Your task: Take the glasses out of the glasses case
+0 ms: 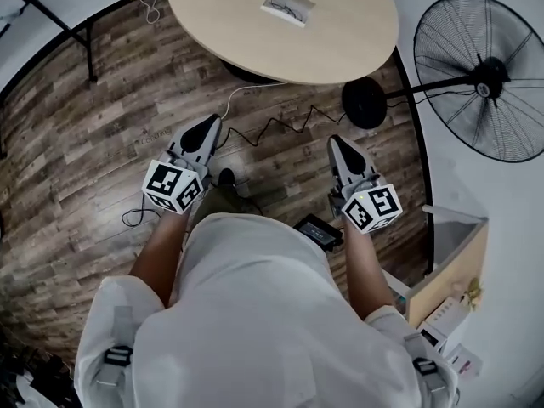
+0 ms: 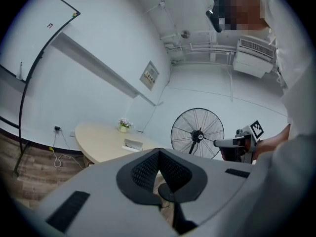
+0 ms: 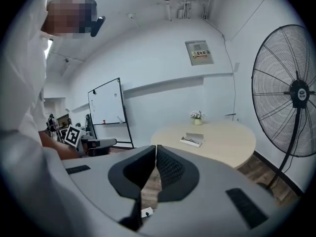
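Note:
An open white glasses case (image 1: pixel 287 8) lies on the round light-wood table (image 1: pixel 340 49) at the top of the head view, with dark-rimmed glasses in it. The same case (image 2: pixel 133 143) shows small and far off in the left gripper view, and again (image 3: pixel 191 139) in the right gripper view. My left gripper (image 1: pixel 206 126) and right gripper (image 1: pixel 338 144) are held over the wooden floor, well short of the table. Both point toward the table. The jaws of each are shut together with nothing between them (image 2: pixel 159 154) (image 3: pixel 155 149).
A large black standing fan (image 1: pixel 480 79) is right of the table, its base (image 1: pixel 365 102) on the floor. Cables (image 1: pixel 272 127) trail across the floor between the grippers. A small flower pot (image 3: pixel 197 116) sits on the table's far side. A whiteboard (image 3: pixel 106 110) stands at the left wall.

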Tool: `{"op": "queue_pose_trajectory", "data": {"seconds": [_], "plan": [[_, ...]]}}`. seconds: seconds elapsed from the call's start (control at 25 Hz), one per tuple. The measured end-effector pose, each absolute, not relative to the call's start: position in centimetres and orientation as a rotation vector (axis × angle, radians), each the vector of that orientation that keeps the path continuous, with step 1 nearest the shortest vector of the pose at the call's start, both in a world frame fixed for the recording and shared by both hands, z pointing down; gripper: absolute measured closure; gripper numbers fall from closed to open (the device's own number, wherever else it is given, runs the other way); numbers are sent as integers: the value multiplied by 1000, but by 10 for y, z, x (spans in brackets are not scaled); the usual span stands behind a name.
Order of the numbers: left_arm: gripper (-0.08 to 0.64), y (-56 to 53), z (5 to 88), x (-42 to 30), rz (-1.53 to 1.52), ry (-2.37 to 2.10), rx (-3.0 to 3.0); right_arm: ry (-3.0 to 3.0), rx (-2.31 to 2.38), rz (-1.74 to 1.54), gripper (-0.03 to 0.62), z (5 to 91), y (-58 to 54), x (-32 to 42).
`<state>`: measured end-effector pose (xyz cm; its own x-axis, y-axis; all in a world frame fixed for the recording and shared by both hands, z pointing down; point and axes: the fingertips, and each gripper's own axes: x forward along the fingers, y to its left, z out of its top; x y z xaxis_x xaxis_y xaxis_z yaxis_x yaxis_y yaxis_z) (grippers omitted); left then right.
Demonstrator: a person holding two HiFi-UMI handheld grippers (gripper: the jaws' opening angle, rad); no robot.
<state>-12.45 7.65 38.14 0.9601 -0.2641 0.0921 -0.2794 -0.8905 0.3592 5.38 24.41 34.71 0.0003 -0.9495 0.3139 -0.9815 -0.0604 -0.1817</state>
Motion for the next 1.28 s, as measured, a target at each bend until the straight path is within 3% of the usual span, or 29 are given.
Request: {"op": "queue_pose_trajectory", "data": {"seconds": [0.72, 1.28], "plan": [[548, 26, 387, -40, 31, -348, 2740, -2057, 2254, 485, 566, 341, 204, 135], [548, -29, 406, 62, 111, -661, 2693, -2389, 1906, 534, 568, 373, 77, 250]]}}
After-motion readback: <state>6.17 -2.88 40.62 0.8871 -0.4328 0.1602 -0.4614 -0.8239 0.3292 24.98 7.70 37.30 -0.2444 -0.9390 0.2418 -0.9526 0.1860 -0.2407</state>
